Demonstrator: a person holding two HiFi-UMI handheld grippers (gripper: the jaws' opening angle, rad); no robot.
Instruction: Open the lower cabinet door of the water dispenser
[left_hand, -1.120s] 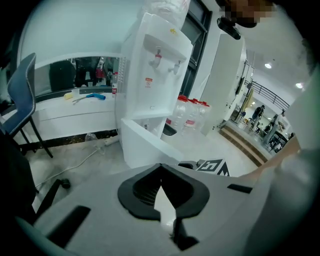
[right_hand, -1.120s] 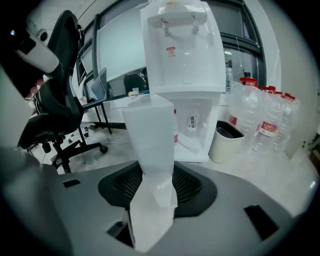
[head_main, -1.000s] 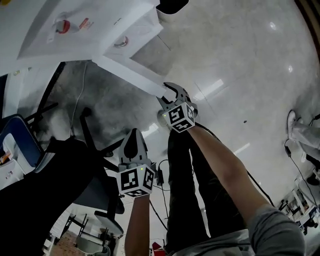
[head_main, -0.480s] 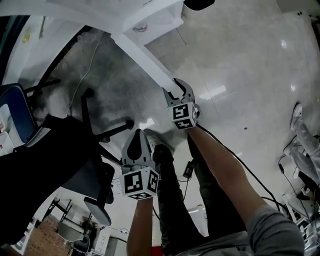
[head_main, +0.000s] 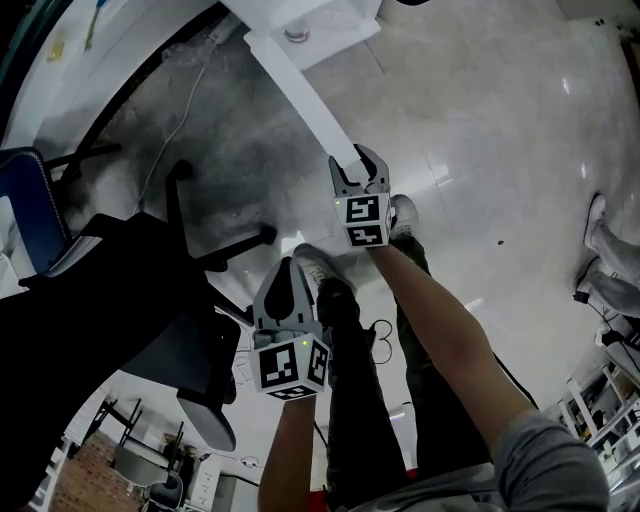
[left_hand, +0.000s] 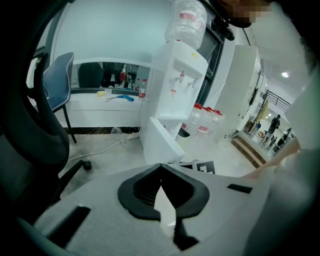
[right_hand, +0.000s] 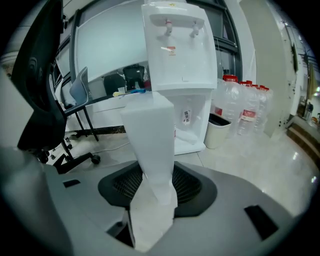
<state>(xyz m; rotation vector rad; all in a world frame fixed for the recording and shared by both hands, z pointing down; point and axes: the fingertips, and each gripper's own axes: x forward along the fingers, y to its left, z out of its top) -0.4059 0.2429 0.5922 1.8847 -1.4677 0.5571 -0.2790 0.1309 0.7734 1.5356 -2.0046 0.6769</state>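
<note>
For leverage, we are grasping the lower cabinet door (head_main: 297, 92) by its free edge with the right tongs (head_main: 358, 160), left tongs (head_main: 286, 270) clenched empty.

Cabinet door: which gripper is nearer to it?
Right. The right gripper clamps the door at its free edge; the left gripper hangs apart, lower in the head view, jaws shut on nothing.

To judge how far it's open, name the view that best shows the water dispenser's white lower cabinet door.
The left gripper view: the white lower cabinet door stands swung open, its broad face visible. The right gripper view shows only its edge, clamped in the right hand-held gripper; the head view shows just its top edge.
</note>
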